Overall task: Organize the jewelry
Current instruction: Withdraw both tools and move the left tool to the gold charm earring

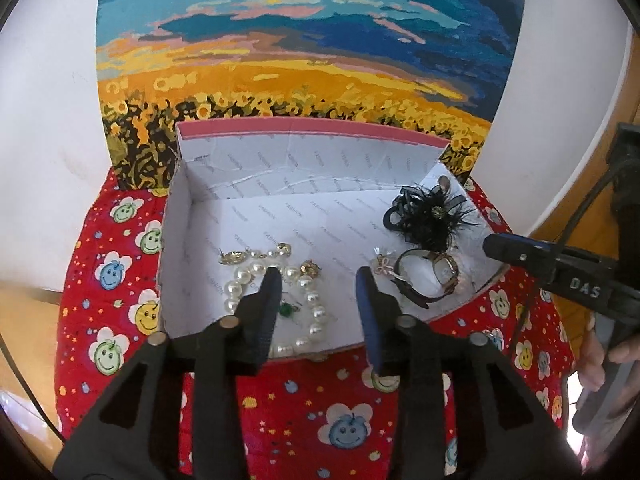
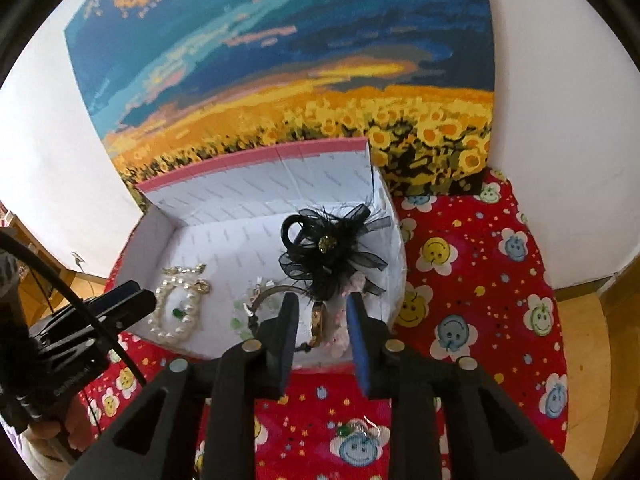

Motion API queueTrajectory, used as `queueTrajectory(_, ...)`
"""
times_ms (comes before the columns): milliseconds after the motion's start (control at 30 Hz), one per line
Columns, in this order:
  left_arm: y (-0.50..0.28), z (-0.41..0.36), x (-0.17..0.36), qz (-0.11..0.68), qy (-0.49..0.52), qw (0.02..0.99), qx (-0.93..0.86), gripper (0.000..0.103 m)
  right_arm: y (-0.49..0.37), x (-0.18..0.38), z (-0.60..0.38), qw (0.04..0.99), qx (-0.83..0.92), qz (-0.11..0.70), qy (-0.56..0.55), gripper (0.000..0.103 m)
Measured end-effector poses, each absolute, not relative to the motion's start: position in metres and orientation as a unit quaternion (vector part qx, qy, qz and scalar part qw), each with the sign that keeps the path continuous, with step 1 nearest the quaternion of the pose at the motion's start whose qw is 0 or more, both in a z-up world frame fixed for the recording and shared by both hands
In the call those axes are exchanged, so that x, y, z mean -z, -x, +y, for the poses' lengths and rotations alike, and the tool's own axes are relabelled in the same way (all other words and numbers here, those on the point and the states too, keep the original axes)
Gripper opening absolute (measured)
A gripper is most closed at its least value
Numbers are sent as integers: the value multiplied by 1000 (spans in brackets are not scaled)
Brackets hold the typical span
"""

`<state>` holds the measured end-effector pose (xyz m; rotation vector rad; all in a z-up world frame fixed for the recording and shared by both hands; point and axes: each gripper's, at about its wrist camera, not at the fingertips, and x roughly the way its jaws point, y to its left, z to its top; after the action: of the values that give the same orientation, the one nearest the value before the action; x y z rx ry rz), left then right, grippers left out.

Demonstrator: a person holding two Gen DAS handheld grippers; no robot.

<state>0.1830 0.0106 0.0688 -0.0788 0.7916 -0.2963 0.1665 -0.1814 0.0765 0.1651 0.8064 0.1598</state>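
left gripper (image 1: 318,278): open, nothing between the jaws; it hangs over the near-left part of the box, pointing down and forward.
right gripper (image 2: 322,304): open, jaws apart over the near-right part of the box; the watch lies under the gap, pads not pressing it as far as I can tell.
box (image 1: 176,216): white, paper-lined, pink rim, lid raised at the back; it sits on the red smiley cloth (image 1: 120,280).
pearl necklace (image 1: 240,280): in the box, left side, a loose loop directly below and ahead of the left gripper's left finger; long axis runs near-to-far.
gold earrings (image 1: 236,257): just beyond the pearls, touching or nearly so.
green bead piece (image 1: 289,309): inside the pearl loop, between the left jaws in the left wrist view.
watch (image 1: 434,276): in the box, right side, strap curled, dial facing up and right; nearer the right gripper.
black feather clip (image 2: 332,248): far-right in the box, just beyond the watch, long axis roughly across the box.
loose earring (image 2: 354,430): green and silver, on the cloth outside the box, below and behind the right jaws; looks like the remaining item.
nearer hand: right, judged.
next move: probably pull the right gripper back and down toward it; orientation too small to tell.
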Motion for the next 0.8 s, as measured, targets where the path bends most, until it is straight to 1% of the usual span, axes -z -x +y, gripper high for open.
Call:
queueTrajectory(267, -157, 11, -83, 380, 31, 913, 145, 36, -124, -92, -190, 920, -91, 373, -77, 38)
queueTrajectory(333, -149, 11, -85, 378, 28, 914, 146, 36, -109, -94, -192, 920, -96, 371, -82, 41)
queueTrajectory(567, -115, 6, -88, 383, 6, 912, 144, 36, -62, -98, -202, 921, -93, 365, -103, 43)
queueTrajectory(633, -105, 4, -86, 389, 5, 910, 144, 36, -51, -99, -203, 921, -96, 365, -98, 46)
queueTrajectory(800, -84, 1, -78, 400, 9, 906, 141, 37, -34, -96, -208, 921, -93, 368, -91, 46)
